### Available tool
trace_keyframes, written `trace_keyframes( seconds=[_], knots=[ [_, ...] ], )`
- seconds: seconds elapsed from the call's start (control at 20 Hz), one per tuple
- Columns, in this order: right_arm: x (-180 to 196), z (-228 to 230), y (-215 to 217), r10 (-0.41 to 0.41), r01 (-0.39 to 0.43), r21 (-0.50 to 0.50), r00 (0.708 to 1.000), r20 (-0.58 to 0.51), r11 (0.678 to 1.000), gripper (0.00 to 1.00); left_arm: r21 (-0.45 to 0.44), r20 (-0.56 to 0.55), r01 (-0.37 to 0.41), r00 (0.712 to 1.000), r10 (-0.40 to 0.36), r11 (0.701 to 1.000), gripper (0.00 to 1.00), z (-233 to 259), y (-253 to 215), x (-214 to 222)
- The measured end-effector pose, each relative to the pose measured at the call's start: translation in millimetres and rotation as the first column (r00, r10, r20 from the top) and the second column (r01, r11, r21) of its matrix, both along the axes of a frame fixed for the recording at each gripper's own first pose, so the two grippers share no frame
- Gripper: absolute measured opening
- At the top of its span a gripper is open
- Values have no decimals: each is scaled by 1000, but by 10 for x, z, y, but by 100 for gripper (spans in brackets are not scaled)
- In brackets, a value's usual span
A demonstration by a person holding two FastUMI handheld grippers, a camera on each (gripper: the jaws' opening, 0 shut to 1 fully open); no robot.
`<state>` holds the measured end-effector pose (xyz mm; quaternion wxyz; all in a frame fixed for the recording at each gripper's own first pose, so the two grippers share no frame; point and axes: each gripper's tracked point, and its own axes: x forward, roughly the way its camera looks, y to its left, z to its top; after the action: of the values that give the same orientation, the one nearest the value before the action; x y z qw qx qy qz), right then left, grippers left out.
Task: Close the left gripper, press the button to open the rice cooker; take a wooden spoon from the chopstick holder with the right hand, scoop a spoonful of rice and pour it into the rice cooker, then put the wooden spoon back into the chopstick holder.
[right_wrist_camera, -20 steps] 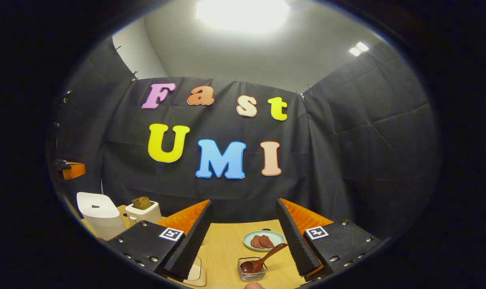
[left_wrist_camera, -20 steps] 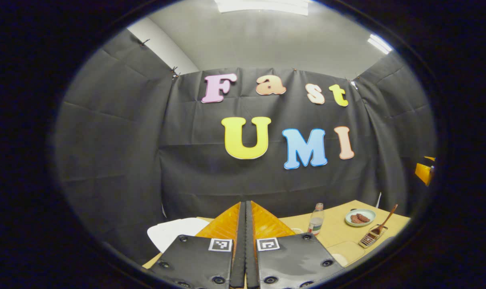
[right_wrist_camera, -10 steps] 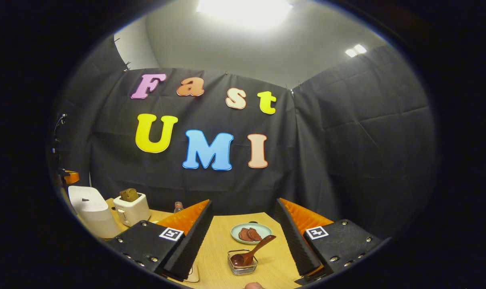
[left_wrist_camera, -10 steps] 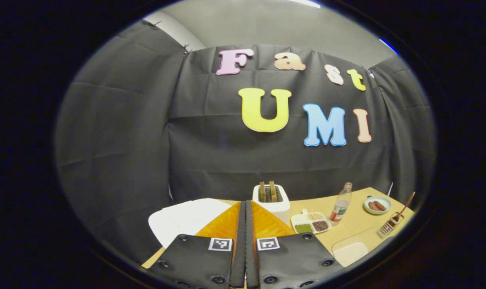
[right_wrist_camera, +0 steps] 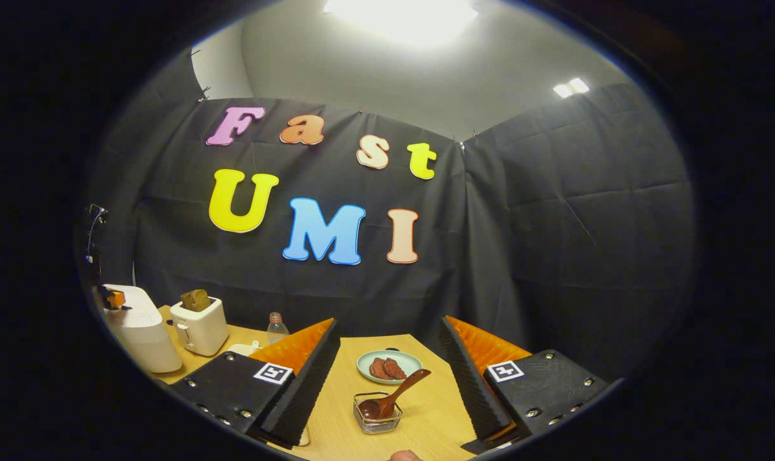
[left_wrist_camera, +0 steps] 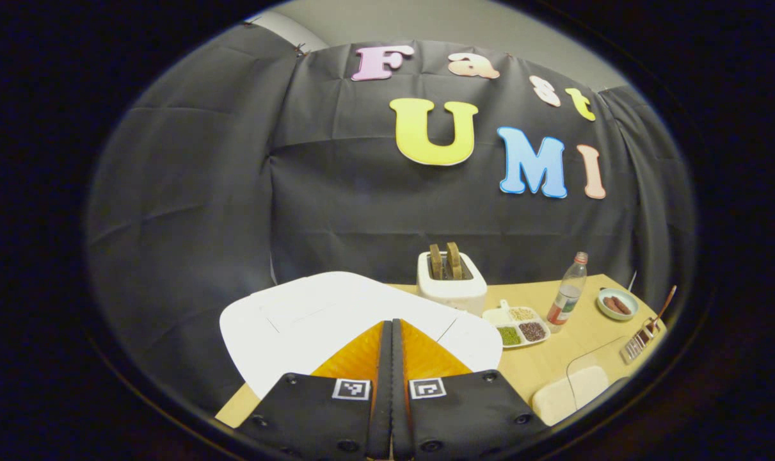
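Just ahead between the right gripper's (right_wrist_camera: 387, 378) spread fingers, the light, stiff wooden spoon (right_wrist_camera: 393, 400) leans bowl-down in the chopstick holder (right_wrist_camera: 377, 416), best pinched mid-handle, while the left gripper (left_wrist_camera: 391, 358), fingers pressed together, hangs over the rice cooker's (left_wrist_camera: 310, 314) closed lid.

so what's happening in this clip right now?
A person holds a gripper in each hand. The left gripper is shut and hangs just over the white rice cooker, whose lid is down. The right gripper is open above the table, aimed at the wooden spoon resting in the wire chopstick holder; it touches neither. No rice has been scooped yet.
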<state>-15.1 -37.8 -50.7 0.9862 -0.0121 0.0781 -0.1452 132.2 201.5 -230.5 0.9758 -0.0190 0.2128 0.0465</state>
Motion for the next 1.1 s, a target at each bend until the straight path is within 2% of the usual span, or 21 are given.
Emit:
trace_keyframes(
  seconds=[0.15,0.3,0.4,0.45,0.5,0.7,1.0,1.1],
  knots=[
    [-4,24,46,11,-11,-13,1000,4,1000,95,-13,-39,-12,999,11,1000,11,-157,30,-27],
    [10,45,69,21,-20,-19,1000,8,1000,95,-12,-18,-10,1000,10,1000,8,-124,35,-22],
    [6,61,81,26,-26,-21,1000,8,999,95,-51,-37,-44,998,42,998,8,-174,46,-45],
    [6,63,79,28,-28,-23,1000,10,999,95,-72,-35,-57,998,55,996,12,-181,49,-23],
    [2,54,77,31,-30,-22,999,10,999,95,-88,-57,-67,996,62,994,8,-191,45,-42],
    [-14,81,65,45,-44,-16,999,21,999,95,-20,-31,-51,998,51,998,8,-60,59,-12],
    [52,116,-62,52,-52,4,998,41,999,95,31,124,-100,988,95,995,8,760,257,66],
    [78,121,-100,57,-58,9,997,49,998,95,82,174,-126,979,111,989,8,1027,346,58]
  ],
)
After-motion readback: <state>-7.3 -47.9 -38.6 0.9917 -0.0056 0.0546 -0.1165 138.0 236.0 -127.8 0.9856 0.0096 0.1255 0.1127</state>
